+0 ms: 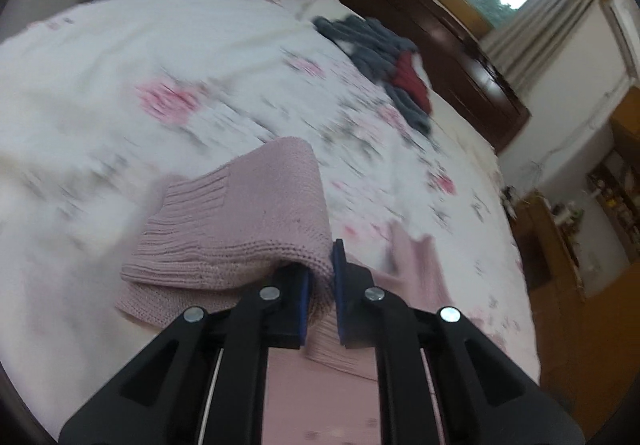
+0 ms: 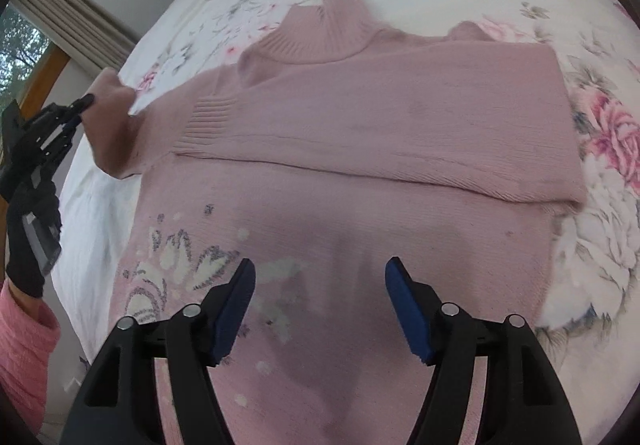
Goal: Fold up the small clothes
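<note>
Gripping pink knit between blue pads, sleeve fold under way.

Pinching the left sleeve (image 2: 116, 133) of the pink sweater (image 2: 360, 149) in the clenched left gripper (image 1: 322, 285), lifting it off the floral bedspread (image 1: 140, 77) beside the sweater's left edge. Hovering the right gripper (image 2: 320, 309) over the sweater's patterned lower front, jaws spread wide and holding nothing. Lying flat mid-bed, collar (image 2: 324, 33) away from the camera, other sleeve already crossing the chest. Likely needing next: carrying the held sleeve across the chest, releasing, then folding the hem toward the collar.
</note>
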{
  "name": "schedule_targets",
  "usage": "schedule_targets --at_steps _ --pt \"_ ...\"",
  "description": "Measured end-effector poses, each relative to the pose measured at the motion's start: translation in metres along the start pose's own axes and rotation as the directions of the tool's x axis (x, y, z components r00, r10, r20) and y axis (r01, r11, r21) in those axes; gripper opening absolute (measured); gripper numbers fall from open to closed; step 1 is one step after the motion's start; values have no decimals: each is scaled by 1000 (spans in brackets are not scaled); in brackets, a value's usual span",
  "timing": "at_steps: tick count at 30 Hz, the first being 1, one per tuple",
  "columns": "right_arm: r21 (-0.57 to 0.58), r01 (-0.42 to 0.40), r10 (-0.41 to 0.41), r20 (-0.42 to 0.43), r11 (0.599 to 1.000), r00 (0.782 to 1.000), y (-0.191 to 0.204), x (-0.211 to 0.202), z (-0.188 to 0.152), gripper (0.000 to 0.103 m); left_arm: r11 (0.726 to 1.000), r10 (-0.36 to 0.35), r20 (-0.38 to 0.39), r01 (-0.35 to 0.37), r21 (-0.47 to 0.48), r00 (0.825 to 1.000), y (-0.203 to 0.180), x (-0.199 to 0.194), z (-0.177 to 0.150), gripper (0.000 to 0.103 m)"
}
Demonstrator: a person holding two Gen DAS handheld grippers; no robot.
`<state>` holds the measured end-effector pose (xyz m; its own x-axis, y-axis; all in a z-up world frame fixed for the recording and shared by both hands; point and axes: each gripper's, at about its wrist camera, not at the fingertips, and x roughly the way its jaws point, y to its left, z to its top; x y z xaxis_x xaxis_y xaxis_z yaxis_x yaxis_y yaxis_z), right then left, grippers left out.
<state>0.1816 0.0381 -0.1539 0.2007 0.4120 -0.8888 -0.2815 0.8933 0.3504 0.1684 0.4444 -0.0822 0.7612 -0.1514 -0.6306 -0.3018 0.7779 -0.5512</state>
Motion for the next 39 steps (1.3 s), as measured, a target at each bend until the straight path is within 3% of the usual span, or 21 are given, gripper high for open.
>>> schedule_targets --at_steps 7,19,24,27,28,31,33,36,39 --pt "32 4 -4 0 999 1000 -20 -2 -8 68 999 -43 -69 42 -14 997 -39 46 -61 9" --pt "84 -3 5 -23 996 1000 -38 13 -14 68 997 -4 -247 -15 -72 969 -8 106 -122 12" --pt "95 -3 6 -33 996 999 -40 17 -14 68 1000 -16 -285 9 -28 958 -12 92 -133 15" --pt "98 -4 8 -41 995 999 -39 18 -9 69 997 -78 -322 75 -20 944 -8 63 -135 18" --pt "93 -4 8 -44 996 999 -37 17 -6 69 996 -82 -307 83 -9 948 -3 47 -130 18" --pt "72 -28 31 -40 997 999 -22 17 8 69 999 -11 -229 19 32 973 10 22 -104 23" --pt "63 -61 64 -37 996 997 -7 19 21 69 998 60 -188 -53 44 980 24 19 -80 23" --pt "31 -131 132 -43 991 990 28 28 47 69 982 185 -203 -177 58 962 45 39 -57 23" --pt "22 -158 159 -69 987 985 56 45 69 69 969 246 -263 -239 60 933 65 64 -56 21"
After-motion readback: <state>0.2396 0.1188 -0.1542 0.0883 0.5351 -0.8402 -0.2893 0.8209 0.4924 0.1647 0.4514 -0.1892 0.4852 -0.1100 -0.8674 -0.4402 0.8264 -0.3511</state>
